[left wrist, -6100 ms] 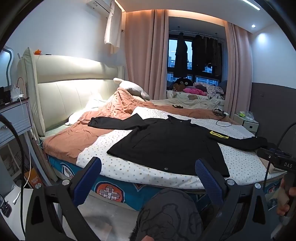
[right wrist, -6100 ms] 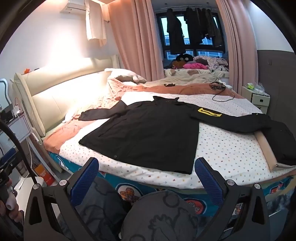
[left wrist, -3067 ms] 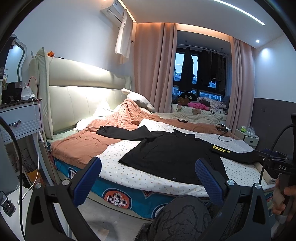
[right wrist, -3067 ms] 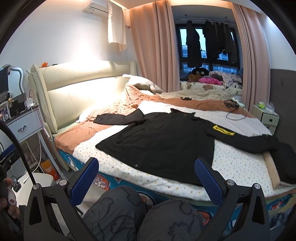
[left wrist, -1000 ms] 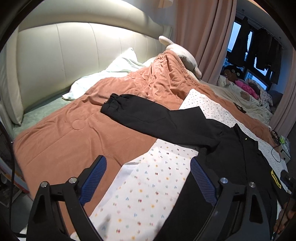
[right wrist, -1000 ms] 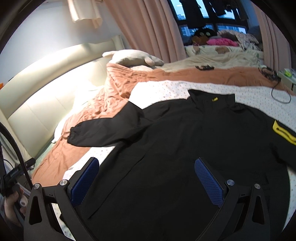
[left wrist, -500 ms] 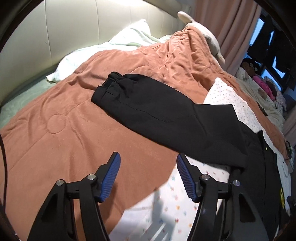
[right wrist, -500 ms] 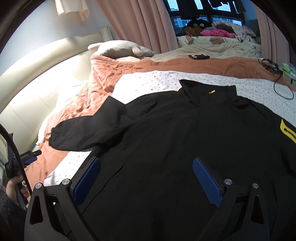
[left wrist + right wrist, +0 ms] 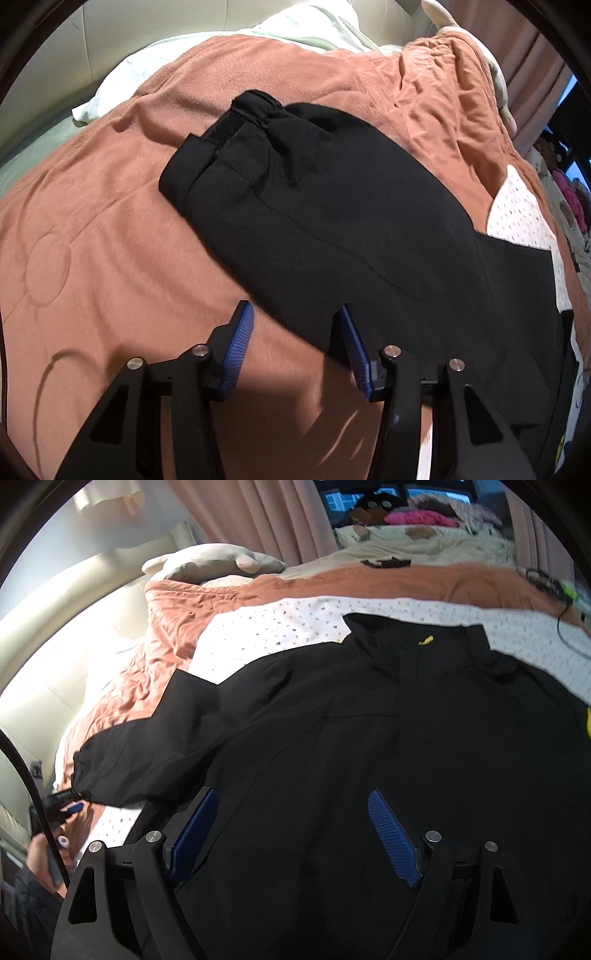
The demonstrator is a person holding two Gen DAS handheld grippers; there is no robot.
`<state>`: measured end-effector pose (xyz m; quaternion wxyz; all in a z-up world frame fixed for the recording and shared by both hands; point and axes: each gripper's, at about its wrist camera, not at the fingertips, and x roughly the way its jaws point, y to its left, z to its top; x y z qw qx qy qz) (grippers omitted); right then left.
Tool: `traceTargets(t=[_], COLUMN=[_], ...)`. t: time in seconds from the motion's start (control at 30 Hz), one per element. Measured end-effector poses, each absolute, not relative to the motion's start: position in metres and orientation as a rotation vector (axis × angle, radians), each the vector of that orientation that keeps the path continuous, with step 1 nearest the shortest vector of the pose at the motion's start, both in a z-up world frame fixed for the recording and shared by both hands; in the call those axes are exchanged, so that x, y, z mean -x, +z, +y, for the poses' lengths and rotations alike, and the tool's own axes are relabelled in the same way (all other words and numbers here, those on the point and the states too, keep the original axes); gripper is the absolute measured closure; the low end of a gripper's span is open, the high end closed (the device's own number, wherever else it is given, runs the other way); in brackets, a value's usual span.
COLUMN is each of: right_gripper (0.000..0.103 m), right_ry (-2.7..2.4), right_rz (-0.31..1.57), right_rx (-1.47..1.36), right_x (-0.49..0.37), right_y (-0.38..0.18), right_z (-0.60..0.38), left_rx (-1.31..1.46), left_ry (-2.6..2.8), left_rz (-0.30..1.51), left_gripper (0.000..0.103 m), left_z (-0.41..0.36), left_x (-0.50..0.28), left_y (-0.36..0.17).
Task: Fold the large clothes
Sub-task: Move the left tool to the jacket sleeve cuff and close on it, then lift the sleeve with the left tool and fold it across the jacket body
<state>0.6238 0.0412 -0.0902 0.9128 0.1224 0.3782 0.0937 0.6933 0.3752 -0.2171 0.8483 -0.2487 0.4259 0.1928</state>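
Rust-orange blanket [image 9: 110, 236] covers the near side of the bed, with a dotted white sheet [image 9: 280, 624] laid over the middle and a cream padded headboard [image 9: 55, 627] behind. On this bedding my black jacket [image 9: 369, 738] lies spread flat, collar towards the window, a small yellow tag [image 9: 425, 640] at the neck. Its sleeve [image 9: 314, 206] stretches out over the orange blanket, the gathered cuff [image 9: 255, 101] near a pale pillow [image 9: 207, 51]. My left gripper [image 9: 293, 332] hangs low over the sleeve's near edge, jaws parted, one blue pad over the blanket and the other over the black cloth, holding nothing. My right gripper [image 9: 295, 819] hovers over the jacket's body, jaws wide apart and empty. A plush toy [image 9: 210, 563] rests by the pink curtains [image 9: 258, 513].
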Motion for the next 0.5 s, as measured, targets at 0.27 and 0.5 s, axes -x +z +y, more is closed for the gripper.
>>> traceTargets(t=[0.27,0.5], right_gripper=[0.050,0.058], right_ry=[0.309,0.386], right_rz=[0.860,0.909], right_rx=[-0.405,-0.436], right_x=[-0.660,-0.706], right_y=[-0.116,-0.133], right_z=[0.054,0.088], left_rx=[0.396,0.391], left_ry=[0.383,0.285], left_rz=[0.800,0.686], left_gripper=[0.099,0.099], left_z=[0.364,0.347], left_x=[-0.698,-0.685], left_y=[-0.165,-0.094])
